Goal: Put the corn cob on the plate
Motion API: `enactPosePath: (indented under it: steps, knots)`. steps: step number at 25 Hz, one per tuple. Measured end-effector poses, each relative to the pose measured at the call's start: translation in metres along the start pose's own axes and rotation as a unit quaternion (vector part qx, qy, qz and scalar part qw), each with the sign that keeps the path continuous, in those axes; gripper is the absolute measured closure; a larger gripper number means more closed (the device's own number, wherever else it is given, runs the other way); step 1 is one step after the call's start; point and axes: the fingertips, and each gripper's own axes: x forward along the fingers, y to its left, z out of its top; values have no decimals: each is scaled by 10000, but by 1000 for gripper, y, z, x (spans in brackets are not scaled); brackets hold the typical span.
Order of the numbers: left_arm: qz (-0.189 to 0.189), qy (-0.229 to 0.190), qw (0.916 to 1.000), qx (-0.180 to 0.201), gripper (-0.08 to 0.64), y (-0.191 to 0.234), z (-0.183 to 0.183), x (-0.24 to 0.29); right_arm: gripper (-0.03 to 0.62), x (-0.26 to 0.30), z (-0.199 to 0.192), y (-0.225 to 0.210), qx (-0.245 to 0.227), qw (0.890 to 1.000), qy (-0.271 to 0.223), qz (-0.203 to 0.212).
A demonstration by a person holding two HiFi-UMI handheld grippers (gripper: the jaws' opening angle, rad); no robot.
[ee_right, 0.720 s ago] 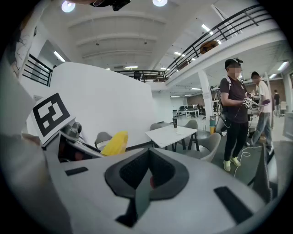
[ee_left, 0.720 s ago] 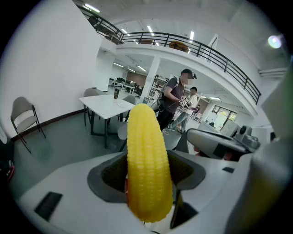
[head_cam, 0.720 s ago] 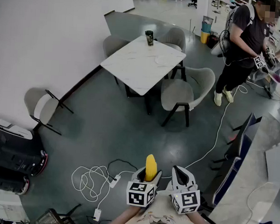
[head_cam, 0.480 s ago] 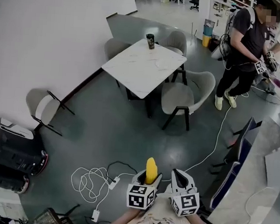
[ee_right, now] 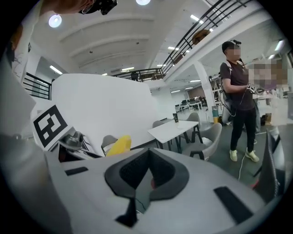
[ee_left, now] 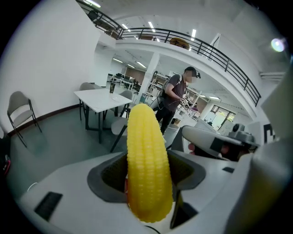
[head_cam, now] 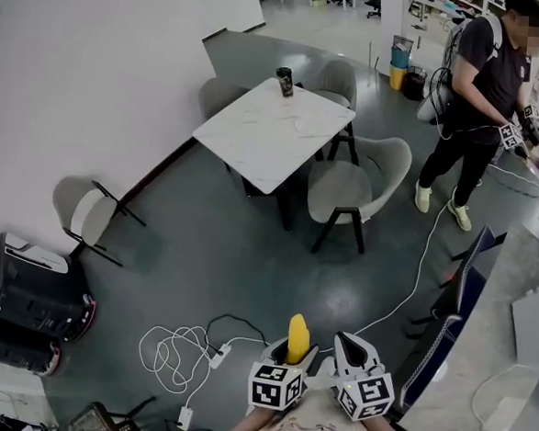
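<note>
Mostly, a broad grey floor (head_cam: 239, 254) fills the head view, with a plain white wall (head_cam: 96, 60) on the left. A square white marble-look table (head_cam: 273, 132) stands far off, with grey padded chairs (head_cam: 345, 183) around it. Far right, a person in dark clothes (head_cam: 480, 96) stands well apart from the table. At the near left sits a black boxy machine (head_cam: 29, 299). A loose white cable (head_cam: 177, 346) lies coiled on the floor between that machine and the grippers.

At the near edge, the left gripper (head_cam: 289, 354) grips a yellow corn cob (head_cam: 298, 336) between its jaws, and the cob stands upright with its tip pointing away. The right gripper (head_cam: 352, 349) sits just beside it on the right, its jaws closed together with nothing between them.

On the table's far corner stands a dark cup (head_cam: 285, 80). A pale round plate (head_cam: 311, 121) lies near the table's right edge, faint against the white top and well apart from the cob.
</note>
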Motion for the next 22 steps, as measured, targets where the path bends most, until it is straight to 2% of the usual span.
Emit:
enactPosePath:
  steps: [5,10,13,17,22]
  knots:
    - [-45,92,9999,-98,304,1,7,6,589,6,-8,-13,257,9994,188,-134]
    - [-290,358,9986,-242,304,20,12,48,589,44,-8,-28,229,9995,189,-144]
    - [-385,302,9985,-242,304,40,49,71,589,79,2,-43,214,9993,164,-266]
    - [-473,147,9987,-144,304,65,101,91,589,125,38,-57,112,9989,77,-440]
    - [-753,217,9969,-3,304,101,154,119,589,186,82,-67,83,9965,-218,-799]
